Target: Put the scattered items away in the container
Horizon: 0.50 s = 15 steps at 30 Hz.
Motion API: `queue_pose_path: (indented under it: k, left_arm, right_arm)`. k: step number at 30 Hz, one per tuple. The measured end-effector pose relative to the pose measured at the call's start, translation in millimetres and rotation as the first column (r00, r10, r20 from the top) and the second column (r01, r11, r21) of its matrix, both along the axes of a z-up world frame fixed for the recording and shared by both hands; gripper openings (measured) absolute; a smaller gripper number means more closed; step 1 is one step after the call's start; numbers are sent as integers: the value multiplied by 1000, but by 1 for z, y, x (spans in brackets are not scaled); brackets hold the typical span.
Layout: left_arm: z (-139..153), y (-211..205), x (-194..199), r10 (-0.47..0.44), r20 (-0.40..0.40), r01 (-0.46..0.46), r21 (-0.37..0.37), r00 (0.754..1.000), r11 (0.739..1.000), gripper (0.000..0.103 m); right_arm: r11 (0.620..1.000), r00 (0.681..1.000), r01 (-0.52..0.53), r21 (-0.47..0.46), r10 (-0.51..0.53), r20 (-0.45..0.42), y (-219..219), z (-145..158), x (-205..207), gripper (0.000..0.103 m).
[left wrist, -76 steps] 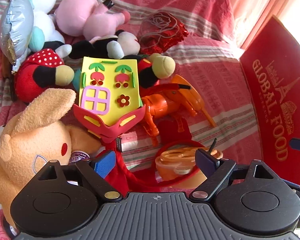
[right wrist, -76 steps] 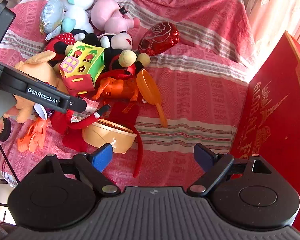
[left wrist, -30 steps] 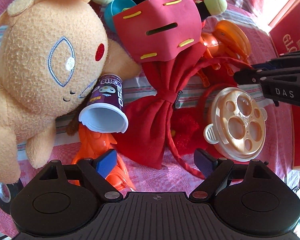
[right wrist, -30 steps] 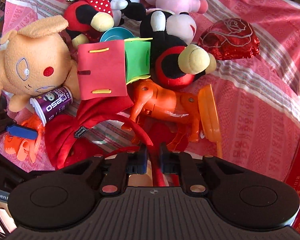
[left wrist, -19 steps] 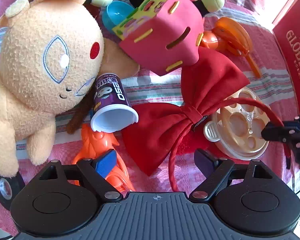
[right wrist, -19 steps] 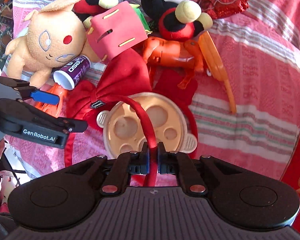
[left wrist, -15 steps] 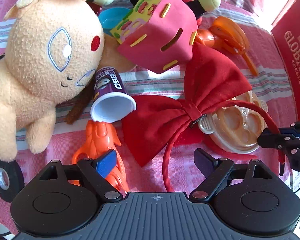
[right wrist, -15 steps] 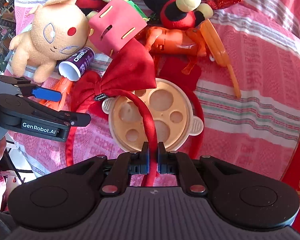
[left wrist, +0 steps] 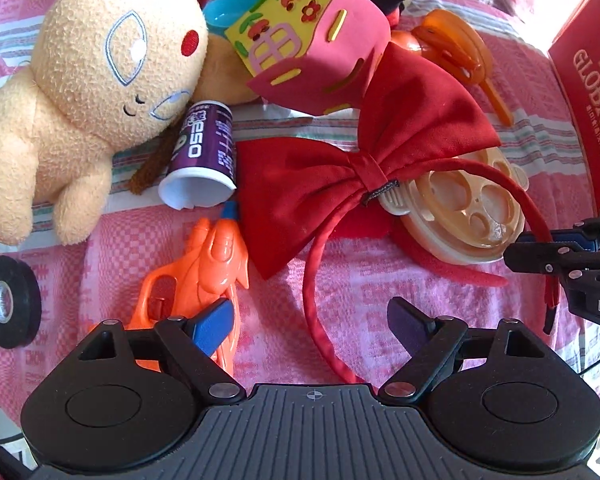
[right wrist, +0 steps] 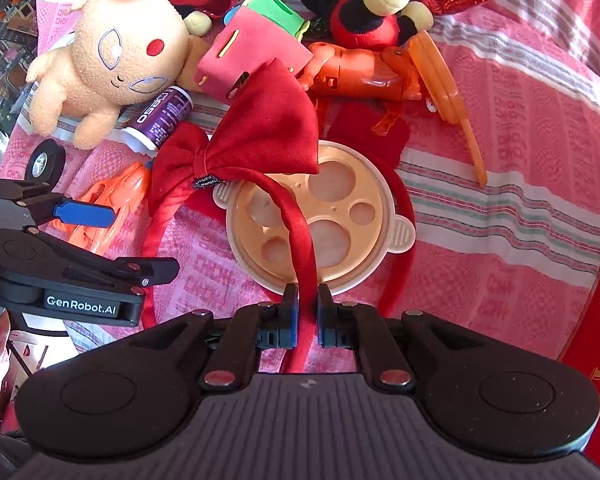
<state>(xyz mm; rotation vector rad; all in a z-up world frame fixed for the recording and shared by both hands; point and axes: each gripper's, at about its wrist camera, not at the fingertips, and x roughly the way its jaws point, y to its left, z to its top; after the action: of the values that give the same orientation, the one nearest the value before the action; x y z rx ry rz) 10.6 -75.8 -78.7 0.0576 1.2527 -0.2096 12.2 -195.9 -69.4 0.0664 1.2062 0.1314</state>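
We hold the right gripper (right wrist: 308, 306) with its fingers pinched on the band of the red bow headband (right wrist: 300, 232). The band arches from the fingers across the beige perforated lid (right wrist: 340, 208) to the bow (right wrist: 256, 136), which lies against the pink foam house box (right wrist: 248, 60). In the left wrist view, the same headband (left wrist: 364, 164) runs from the bow to the right gripper (left wrist: 556, 256) at the frame's right edge.

We hold the left gripper (left wrist: 312, 320) with its fingers spread wide and nothing between them. It hovers over the pink patterned cloth (left wrist: 372, 280), with one blue pad above the orange toy water gun (left wrist: 204, 268).

Near the bow lie a purple cup (left wrist: 204, 148) on its side, touching the cream plush toy (left wrist: 100, 80), and a roll of black tape (left wrist: 8, 312) well apart to the left. An orange toy horse (right wrist: 364, 72) and an orange scoop (right wrist: 444, 84) lie beyond the lid. The red cardboard box (left wrist: 592, 92) stands at the right edge.
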Motion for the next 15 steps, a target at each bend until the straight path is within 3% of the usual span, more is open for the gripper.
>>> queue_pose_path:
  k: [4, 6, 8, 10, 12, 15]
  left_arm:
    - [-5, 1, 2, 0, 36, 0, 3, 999, 1000, 89]
    - [-6, 0, 4, -16, 61, 14, 30, 998, 999, 85]
    - [-5, 2, 7, -26, 71, 24, 32, 997, 999, 81]
    - [-3, 5, 11, -28, 88, 25, 32, 996, 999, 77]
    - [-2, 8, 15, -34, 104, 30, 37, 994, 999, 71]
    - [0, 14, 23, -31, 106, 29, 22, 994, 999, 70]
  right_arm:
    - [1000, 1000, 9, -3, -9, 4, -1, 0, 0, 11]
    - [1000, 1000, 14, -1, -14, 10, -1, 1, 0, 18]
    - [1000, 999, 25, 1, -25, 23, -2, 4, -1, 43]
    - [1000, 998, 26, -2, -26, 52, -2, 10, -1, 52]
    - [1000, 997, 18, -12, -17, 74, 0, 14, -1, 53]
    - [1000, 997, 1, -28, 1, 76, 5, 15, 3, 54]
